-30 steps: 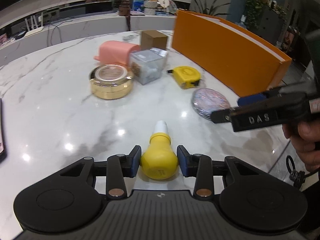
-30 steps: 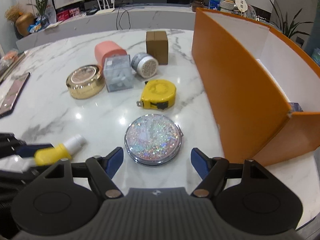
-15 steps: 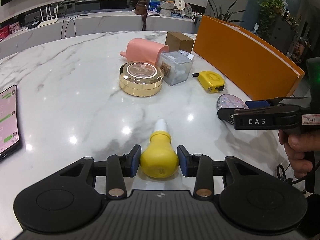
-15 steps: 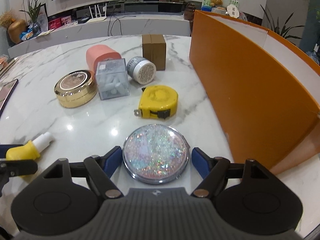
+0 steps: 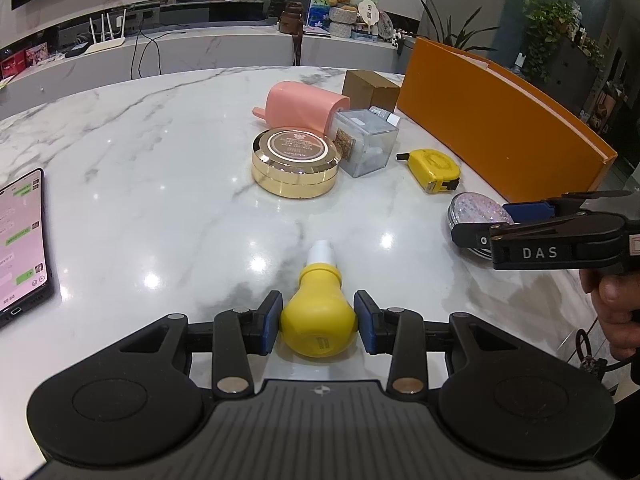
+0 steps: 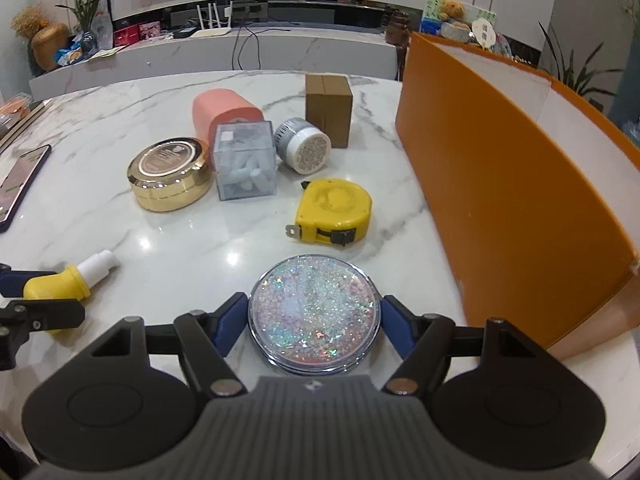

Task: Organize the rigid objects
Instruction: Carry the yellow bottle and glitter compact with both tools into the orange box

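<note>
My left gripper (image 5: 318, 322) is shut on a yellow bulb-shaped bottle (image 5: 319, 316) with a white cap, low over the marble table (image 5: 160, 184). The bottle also shows in the right wrist view (image 6: 60, 286). My right gripper (image 6: 314, 318) has its blue pads against both sides of a round glitter compact (image 6: 314, 314), which lies flat at the table's front edge; the compact also shows in the left wrist view (image 5: 476, 210). The orange box (image 6: 516, 200) stands open to the right.
On the table sit a gold round tin (image 6: 170, 174), a clear cube box (image 6: 245, 166), a pink cylinder (image 6: 224, 114), a grey jar (image 6: 304, 148), a brown carton (image 6: 329, 98) and a yellow tape measure (image 6: 332, 216). A phone (image 5: 22, 236) lies at the left.
My right gripper has moved forward around the glitter compact and closed onto its sides. My left gripper, still holding the yellow bottle, has swung its view to the left.
</note>
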Demonstrator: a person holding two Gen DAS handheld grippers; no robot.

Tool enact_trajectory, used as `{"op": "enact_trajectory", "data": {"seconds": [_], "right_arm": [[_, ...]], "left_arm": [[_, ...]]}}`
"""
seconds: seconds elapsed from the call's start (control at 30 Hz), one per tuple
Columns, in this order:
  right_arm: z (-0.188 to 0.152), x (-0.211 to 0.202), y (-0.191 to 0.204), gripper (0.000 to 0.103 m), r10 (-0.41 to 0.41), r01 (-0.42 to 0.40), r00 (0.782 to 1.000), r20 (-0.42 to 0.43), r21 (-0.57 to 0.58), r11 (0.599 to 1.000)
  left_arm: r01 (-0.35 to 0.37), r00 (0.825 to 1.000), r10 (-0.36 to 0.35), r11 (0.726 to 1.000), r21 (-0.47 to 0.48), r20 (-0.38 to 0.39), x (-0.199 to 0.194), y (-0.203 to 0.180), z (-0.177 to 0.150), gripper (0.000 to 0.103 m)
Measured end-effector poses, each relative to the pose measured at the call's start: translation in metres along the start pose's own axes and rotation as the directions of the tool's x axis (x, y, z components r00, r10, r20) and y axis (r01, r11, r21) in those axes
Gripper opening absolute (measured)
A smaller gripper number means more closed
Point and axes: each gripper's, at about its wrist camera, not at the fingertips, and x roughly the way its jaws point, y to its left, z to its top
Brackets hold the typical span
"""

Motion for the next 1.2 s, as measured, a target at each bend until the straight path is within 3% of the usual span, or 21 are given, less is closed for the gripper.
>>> {"op": "enact_trajectory", "data": {"seconds": [0.63, 1.0, 1.2], "right_arm": [[0.011, -0.024, 0.001, 0.071, -0.002, 0.005, 0.998, 0.058, -0.047, 0.999], [0.033, -0.047, -0.009, 0.071, -0.015, 0.023, 0.991, 0.13, -0.056, 0.998], [0.052, -0.058, -0.017, 0.071, 0.017, -0.006, 0.99, 0.141, -0.077, 0.997]], "left_arm": [[0.031, 0.999, -0.031, 0.999, 0.007, 0.024, -0.01, -0.007, 0.005, 0.044], [0.027, 0.999, -0.027, 0.999, 0.019, 0.02, -0.011, -0.01, 0.006, 0.044], [0.02, 1.0, -0.02, 0.999, 0.03, 0.004, -0.014, -0.011, 0.009, 0.044]]}}
